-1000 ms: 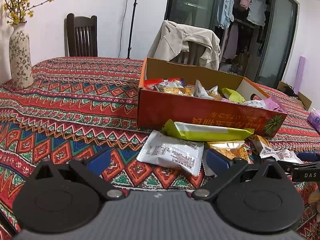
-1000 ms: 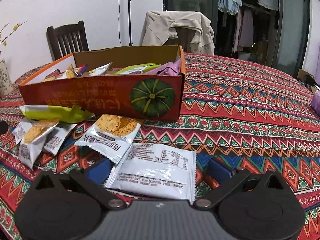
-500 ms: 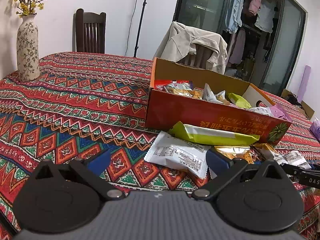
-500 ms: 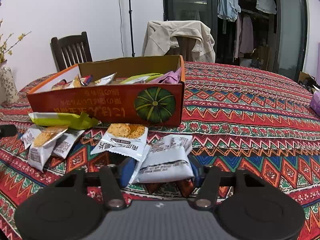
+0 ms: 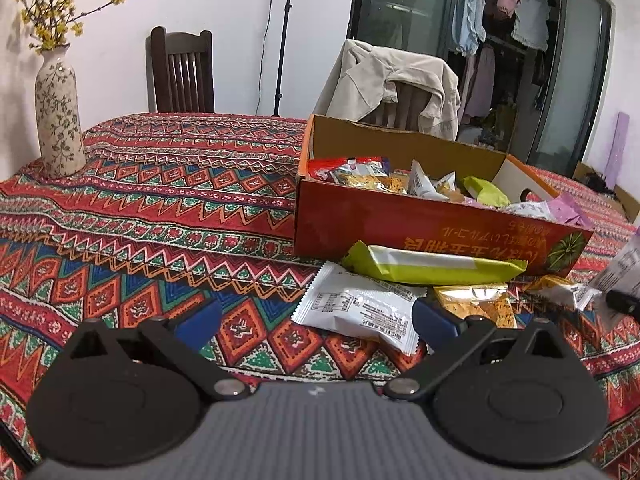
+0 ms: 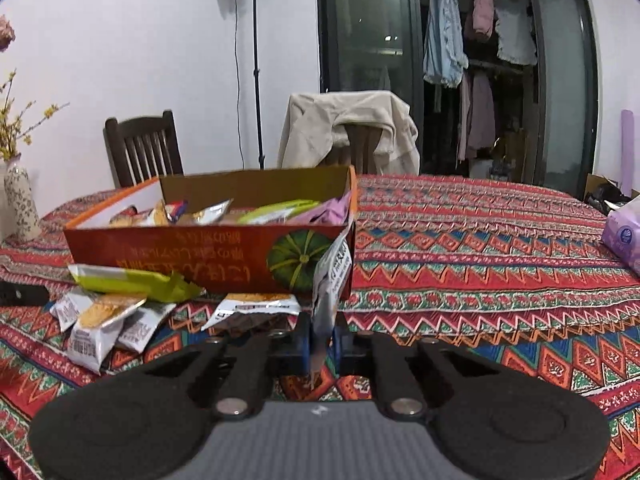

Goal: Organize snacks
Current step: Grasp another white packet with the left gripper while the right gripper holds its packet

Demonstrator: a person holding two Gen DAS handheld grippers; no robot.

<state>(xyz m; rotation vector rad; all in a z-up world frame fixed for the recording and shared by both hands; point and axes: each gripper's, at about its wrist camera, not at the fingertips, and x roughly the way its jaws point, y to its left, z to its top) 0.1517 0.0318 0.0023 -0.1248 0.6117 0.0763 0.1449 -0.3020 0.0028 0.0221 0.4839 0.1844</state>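
One white snack packet [image 6: 331,280] hangs pinched in my right gripper [image 6: 320,340] at centre frame, probably bound for the orange box [image 6: 208,256] behind; my left gripper [image 5: 316,320] gapes empty.

- Left gripper [image 5: 316,322]: two blue fingers [image 5: 198,320], flat and blunt, each bolted to a matte black linkage bar behind it.
- Each bar runs back to a silver round pivot screw [image 5: 228,387], one on either side of the centre line.
- Outboard of the screws sit two large black round housings [image 5: 114,404] with a faint raised ring on top.
- Between the housings, behind the claw, lies a grey ribbed body plate [image 5: 316,432] with a small pale mark at its front edge.
- Right gripper [image 6: 320,340]: the same build, with blue pads [image 6: 301,342], black arms, two silver screws [image 6: 228,404] and a grey ribbed plate [image 6: 320,444].
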